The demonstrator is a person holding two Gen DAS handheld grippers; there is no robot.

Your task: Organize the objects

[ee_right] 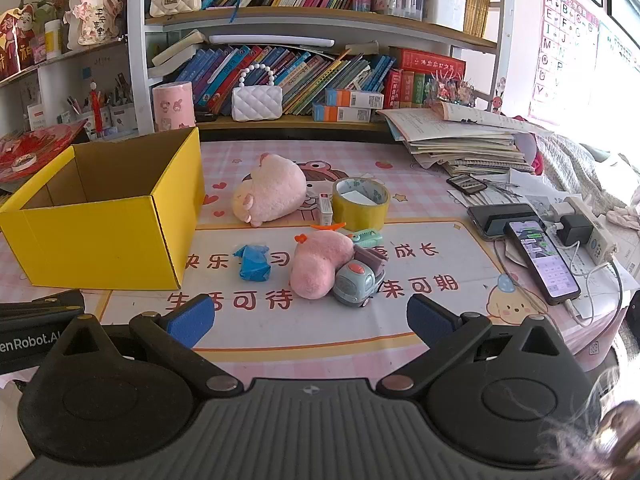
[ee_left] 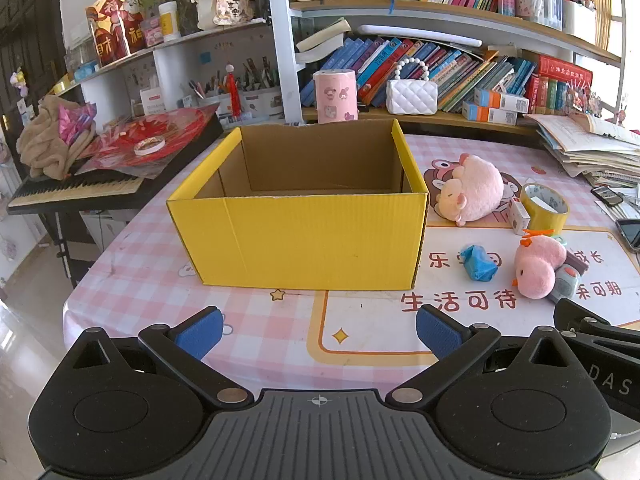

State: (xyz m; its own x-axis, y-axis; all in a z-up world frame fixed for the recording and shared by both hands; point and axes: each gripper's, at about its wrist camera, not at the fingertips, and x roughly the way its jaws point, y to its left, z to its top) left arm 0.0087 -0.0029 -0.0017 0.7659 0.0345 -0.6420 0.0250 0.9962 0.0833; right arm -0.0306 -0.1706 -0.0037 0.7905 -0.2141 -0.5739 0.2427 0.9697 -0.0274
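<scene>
Toys (ee_right: 316,266) beside yellow box (ee_left: 304,236); phone (ee_right: 546,260) right; grippers (ee_right: 308,320) agape.

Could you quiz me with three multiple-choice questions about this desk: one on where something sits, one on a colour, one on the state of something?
1. Where does the blue crumpled wrapper lie?
A. inside the box
B. on the table between the box and the pink chick plush
C. on the bookshelf

2. What colour is the outside of the cardboard box?
A. yellow
B. green
C. white

3. How is the right gripper?
A. shut on the tape roll
B. shut on the toy car
C. open, holding nothing

Answers:
1 B: the wrapper rests on the mat, apart from the box, left of the pink chick plush.
2 A: its outer walls are yellow, its inside plain brown.
3 C: its blue fingers stand wide apart with only the table mat between them.
</scene>
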